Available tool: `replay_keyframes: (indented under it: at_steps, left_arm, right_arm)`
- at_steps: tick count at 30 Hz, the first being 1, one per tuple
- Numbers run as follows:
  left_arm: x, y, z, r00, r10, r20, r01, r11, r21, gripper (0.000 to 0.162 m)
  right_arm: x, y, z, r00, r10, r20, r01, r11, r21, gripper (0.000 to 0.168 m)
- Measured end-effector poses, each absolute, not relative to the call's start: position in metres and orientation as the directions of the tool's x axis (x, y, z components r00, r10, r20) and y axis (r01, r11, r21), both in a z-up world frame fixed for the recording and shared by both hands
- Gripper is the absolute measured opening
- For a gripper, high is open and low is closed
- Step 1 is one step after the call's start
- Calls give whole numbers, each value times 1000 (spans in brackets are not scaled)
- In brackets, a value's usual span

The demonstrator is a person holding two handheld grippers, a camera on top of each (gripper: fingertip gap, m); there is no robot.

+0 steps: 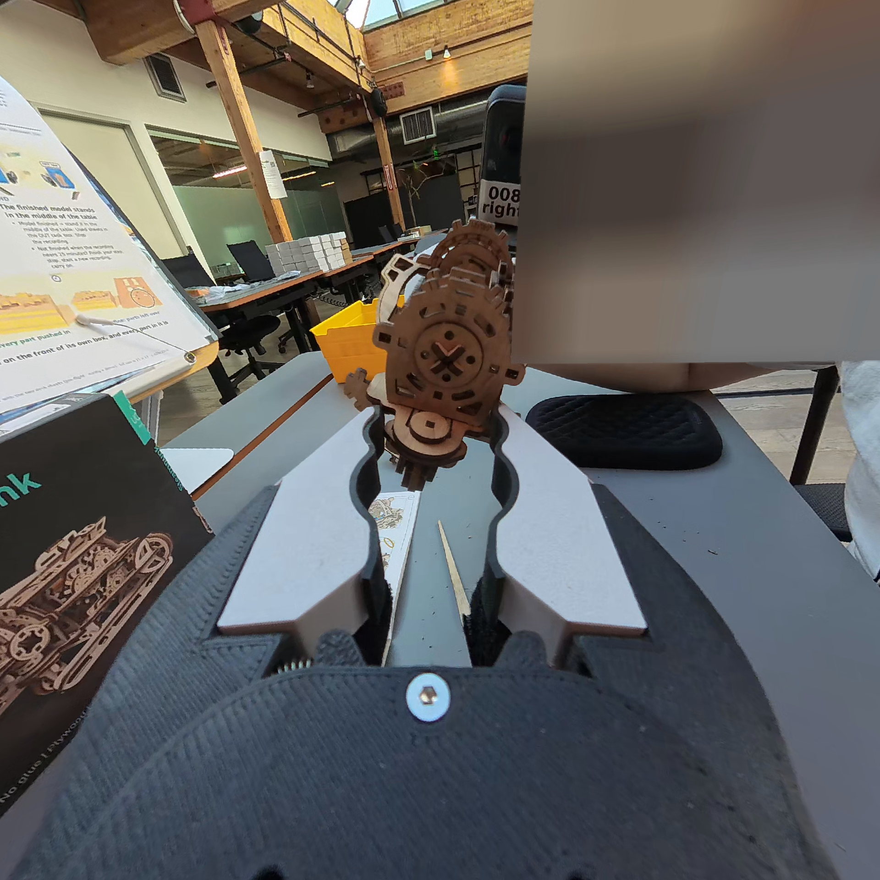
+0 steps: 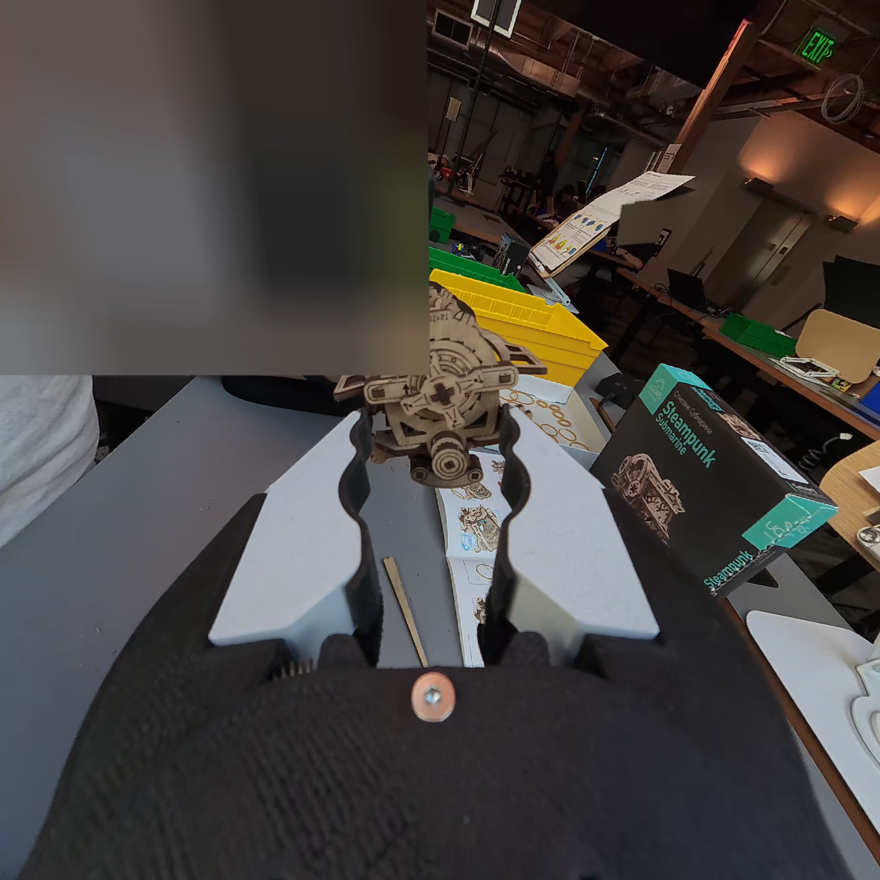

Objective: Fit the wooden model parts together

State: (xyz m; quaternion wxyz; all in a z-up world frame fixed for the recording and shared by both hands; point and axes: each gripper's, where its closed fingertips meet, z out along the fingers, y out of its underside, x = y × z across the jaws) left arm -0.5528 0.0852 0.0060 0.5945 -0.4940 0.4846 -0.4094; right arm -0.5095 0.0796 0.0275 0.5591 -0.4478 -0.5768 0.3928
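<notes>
Both grippers are holding the same wooden model above the grey table (image 1: 666, 547), one at each end. In the left wrist view the left gripper (image 1: 435, 421) is closing its fingertips on the lower part of the model (image 1: 445, 352), just under the round plate with the cross-shaped slot. In the right wrist view the right gripper (image 2: 433, 419) is clamping the model's (image 2: 440, 414) opposite end, its fingers (image 2: 509, 428) pressing beside the cross-shaped hub. Neither pair of jaws is wide; each is narrowed onto the wood.

Judging by this, the step in hand is steadying or turning the half-built model between placements, not seating a new part, since no loose piece is sitting in either grip. A thin wooden stick (image 2: 405, 609) is lying on the table beneath, beside the instruction sheet (image 2: 476, 524), with the kit box (image 2: 705, 476) and a yellow bin (image 2: 533, 319) near. The next move probably calls for one gripper letting go while the other keeps the model level, then fetching the next piece.
</notes>
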Motion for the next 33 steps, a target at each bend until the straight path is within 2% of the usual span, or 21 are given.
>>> replay_keyframes:
  at_steps: [16, 19, 24, 29, 33]
  left_arm:
    - [-553, 94, 2, 225, -970, -91, 9, 96, -995, 42]
    - [-553, 101, -1, 224, -974, 31, 40, -22, -999, 42]
    - [-551, 112, -10, 180, -941, 286, 114, -269, -956, 42]
    - [-549, 118, -19, 143, -882, 448, 142, -430, -892, 42]
    - [-549, 120, -24, 140, -854, 501, 148, -482, -864, 42]
  right_arm:
    - [-511, 91, 21, 68, 969, 237, 112, 229, -967, 53]
    - [-512, 99, 20, 97, 986, 133, 123, 121, -985, 53]
    - [-511, 114, 14, 136, 980, -148, 134, -166, -977, 53]
    - [-510, 122, 6, 181, 939, -291, 142, -318, -937, 53]
    - [-509, 127, 0, 198, 915, -351, 131, -379, -916, 53]
